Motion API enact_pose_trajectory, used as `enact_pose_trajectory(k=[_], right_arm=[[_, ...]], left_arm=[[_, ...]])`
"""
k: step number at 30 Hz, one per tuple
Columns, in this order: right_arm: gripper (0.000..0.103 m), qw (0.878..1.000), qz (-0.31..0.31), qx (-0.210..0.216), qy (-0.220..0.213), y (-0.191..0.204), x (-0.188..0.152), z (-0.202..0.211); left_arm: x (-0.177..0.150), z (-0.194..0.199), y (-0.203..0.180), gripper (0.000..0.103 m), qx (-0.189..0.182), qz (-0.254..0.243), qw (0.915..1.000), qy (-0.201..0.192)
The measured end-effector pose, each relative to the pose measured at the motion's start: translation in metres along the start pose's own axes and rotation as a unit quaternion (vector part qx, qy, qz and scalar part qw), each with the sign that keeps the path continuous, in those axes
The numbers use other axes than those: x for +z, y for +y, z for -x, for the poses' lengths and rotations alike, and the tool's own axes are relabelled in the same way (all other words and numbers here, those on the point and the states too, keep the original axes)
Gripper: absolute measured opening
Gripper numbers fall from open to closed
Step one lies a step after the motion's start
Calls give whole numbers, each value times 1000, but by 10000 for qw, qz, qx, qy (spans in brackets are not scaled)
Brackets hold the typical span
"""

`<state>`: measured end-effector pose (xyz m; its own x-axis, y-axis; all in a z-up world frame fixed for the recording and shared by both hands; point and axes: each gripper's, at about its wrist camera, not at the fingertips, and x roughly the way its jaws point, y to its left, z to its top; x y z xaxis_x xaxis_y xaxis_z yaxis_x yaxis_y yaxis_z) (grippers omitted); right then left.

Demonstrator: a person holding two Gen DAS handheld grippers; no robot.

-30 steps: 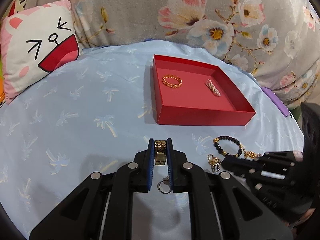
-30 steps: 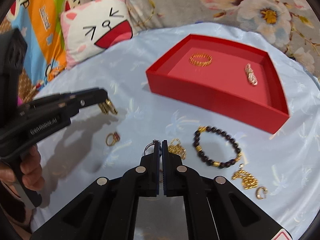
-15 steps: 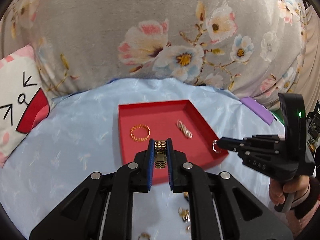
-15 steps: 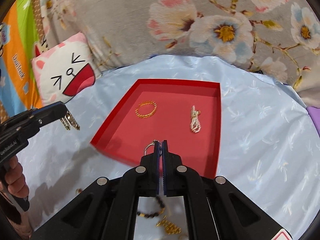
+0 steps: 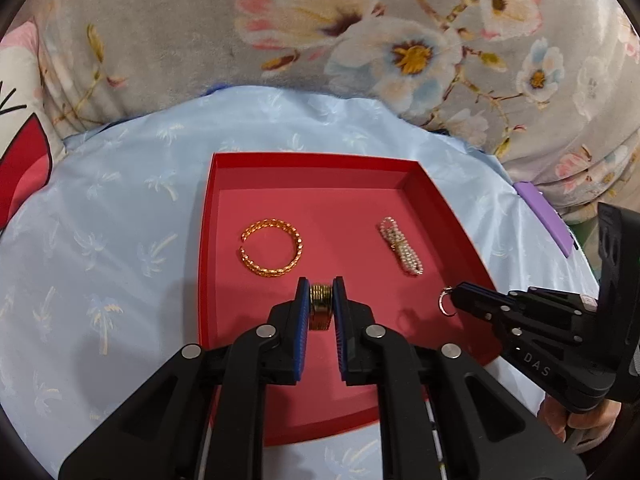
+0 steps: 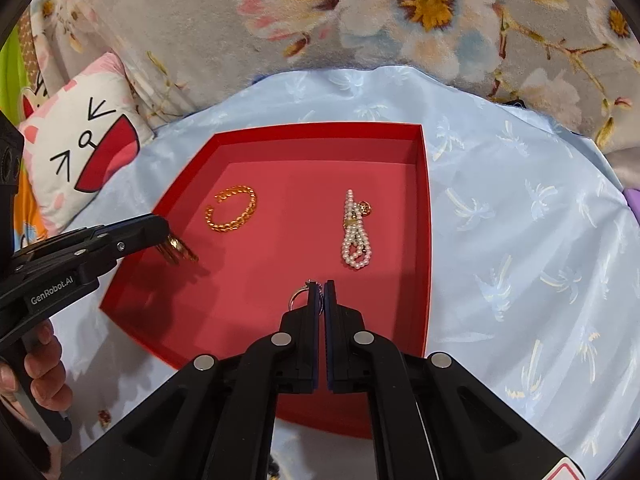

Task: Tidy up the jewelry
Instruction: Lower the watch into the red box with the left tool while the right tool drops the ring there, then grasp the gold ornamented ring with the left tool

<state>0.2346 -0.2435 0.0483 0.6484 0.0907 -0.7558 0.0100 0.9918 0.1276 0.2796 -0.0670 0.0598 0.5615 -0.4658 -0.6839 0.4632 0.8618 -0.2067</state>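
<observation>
A red tray (image 5: 304, 160) (image 6: 425, 208) lies on the blue cloth. In it lie a gold open bangle (image 5: 271, 253) (image 6: 232, 213) and a pearl piece (image 5: 401, 251) (image 6: 355, 236). My left gripper (image 5: 320, 293) is shut on a stack of gold bands (image 5: 321, 307) and holds it over the tray floor; they also show in the right wrist view (image 6: 178, 249). My right gripper (image 6: 320, 286) is shut on a thin silver ring (image 6: 301, 295), held over the tray's near right part; the ring also shows in the left wrist view (image 5: 445, 303).
A cat-face pillow (image 6: 80, 140) sits at the left. A grey floral fabric (image 5: 320, 32) rises behind the cloth. A purple object (image 5: 544, 216) lies at the right edge. A small piece of jewelry (image 6: 105, 417) lies on the cloth near the tray.
Both grippers lifted their pieces from the cloth and moved forward over the red tray. They now hang lower and closer over its floor.
</observation>
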Motion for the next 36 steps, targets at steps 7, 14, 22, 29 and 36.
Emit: enact_pose_trajectory(k=[7, 14, 22, 29, 36], right_arm=[[11, 9996, -65, -93, -251, -6, 5, 5], [30, 9980, -53, -59, -623, -6, -8, 49], [37, 9980, 37, 48, -628, 1, -56, 93], [37, 9987, -54, 47, -507, 9, -103, 106], [37, 9990, -156, 184, -376, 17, -131, 107]], left_arm=[[7, 18, 8, 45, 285, 80, 9988, -394], [-4, 63, 17, 59, 696, 126, 9950, -703], [-58, 108, 26, 67, 801, 150, 9950, -580], [-129, 107, 19, 68, 890, 114, 9959, -118], [-163, 93, 10, 68, 912, -42, 9957, 156]])
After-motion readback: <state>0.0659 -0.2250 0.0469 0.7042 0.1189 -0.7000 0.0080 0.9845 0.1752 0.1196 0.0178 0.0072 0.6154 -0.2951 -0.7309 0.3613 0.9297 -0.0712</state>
